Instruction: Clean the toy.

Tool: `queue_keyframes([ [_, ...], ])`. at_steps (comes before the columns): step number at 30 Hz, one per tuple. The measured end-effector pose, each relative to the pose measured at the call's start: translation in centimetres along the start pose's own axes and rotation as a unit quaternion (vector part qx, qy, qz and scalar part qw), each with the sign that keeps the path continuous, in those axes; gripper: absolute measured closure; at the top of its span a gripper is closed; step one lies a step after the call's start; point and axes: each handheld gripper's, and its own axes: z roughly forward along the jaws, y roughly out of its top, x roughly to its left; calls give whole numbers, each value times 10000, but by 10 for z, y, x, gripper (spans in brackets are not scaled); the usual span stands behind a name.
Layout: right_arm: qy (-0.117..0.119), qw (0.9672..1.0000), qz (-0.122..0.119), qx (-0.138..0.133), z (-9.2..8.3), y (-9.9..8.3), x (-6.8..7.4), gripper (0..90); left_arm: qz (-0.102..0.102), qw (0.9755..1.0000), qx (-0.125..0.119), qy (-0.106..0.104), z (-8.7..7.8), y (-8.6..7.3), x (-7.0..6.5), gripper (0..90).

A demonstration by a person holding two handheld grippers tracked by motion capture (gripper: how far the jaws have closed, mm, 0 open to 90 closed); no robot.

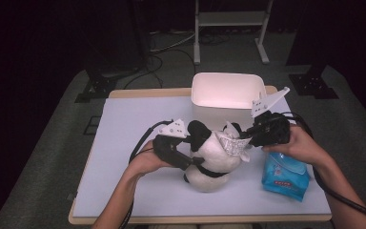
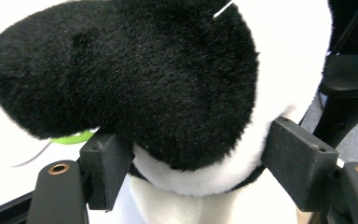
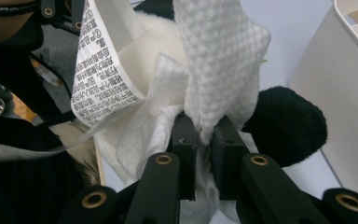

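Observation:
A black-and-white panda plush (image 1: 213, 160) sits in the middle of the table (image 1: 133, 124). My left gripper (image 1: 195, 163) comes in from the left, and its jaws hold the plush at the neck. In the left gripper view, both pads press into the fur (image 2: 191, 93) on either side of my left gripper (image 2: 200, 163). My right gripper (image 1: 248, 138) is shut on a white textured wipe (image 3: 223, 56), held against the panda's head. The wipe (image 1: 233, 144) is bunched there, next to a printed fabric label (image 3: 102, 70). A black furry part of the panda (image 3: 284, 126) lies behind my right gripper (image 3: 204, 140).
A white tub (image 1: 226, 90) stands at the table's far edge, close behind the right gripper. Its wall (image 3: 340, 93) is on the right in the right gripper view. A blue pack of wipes (image 1: 286, 179) lies at the front right, under the right hand. A small green tag (image 2: 72, 137) hangs from the plush.

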Motion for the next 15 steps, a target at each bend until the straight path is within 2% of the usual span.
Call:
queue_keyframes([
  [3,40,10000,-72,-19,-1,4,3,814,24,9998,10,-185,8,-1,-4,189],
  [9,60,9999,-101,14,-1,2,8,814,98,9997,-100,-186,11,-2,-8,176],
  [12,84,9999,-94,11,-2,-1,10,815,179,9996,-161,-165,8,0,-8,323],
  [15,117,9999,-88,-56,-4,-3,12,816,299,9994,-114,-150,4,5,-7,391],
])
